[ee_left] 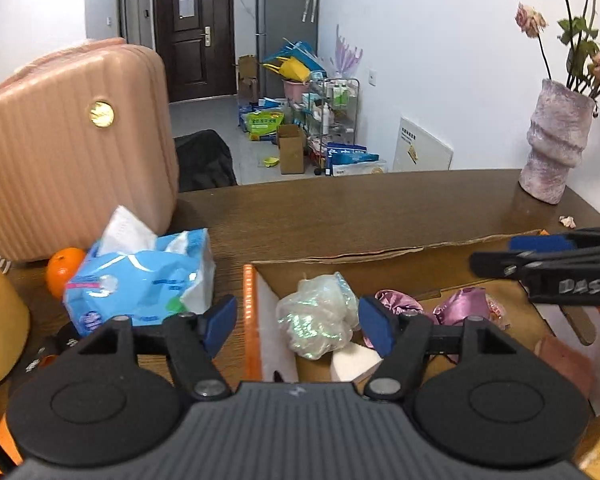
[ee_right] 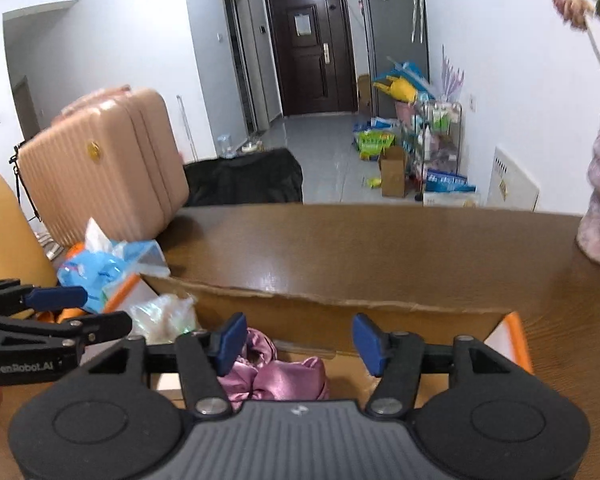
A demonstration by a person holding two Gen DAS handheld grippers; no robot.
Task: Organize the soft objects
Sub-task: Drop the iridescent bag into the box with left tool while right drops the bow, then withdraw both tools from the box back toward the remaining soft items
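I held both grippers released over the cardboard box (ee_left: 380, 256) on the desk (ee_left: 340, 208): left gripper (ee_left: 298, 322) above the iridescent bundle (ee_left: 320, 320), right gripper (ee_right: 300, 344) above the pink satin cloth (ee_right: 276, 376). Judging by this, sorting seemed midway; next I needed a gentle descent and pinch.

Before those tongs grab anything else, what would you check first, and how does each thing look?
1. Left tongs open: ok, jaws stand wide.
2. Right tongs open: ok, nothing between them.
3. Iridescent bundle lined up with the left tongs: ok, it lies between their pads.
4. Pink satin cloth inside the cardboard box: ok.
5. The two tongs apart from each other: ok, a gap shows.
6. Whether the pads already touch the bundle: cannot tell.
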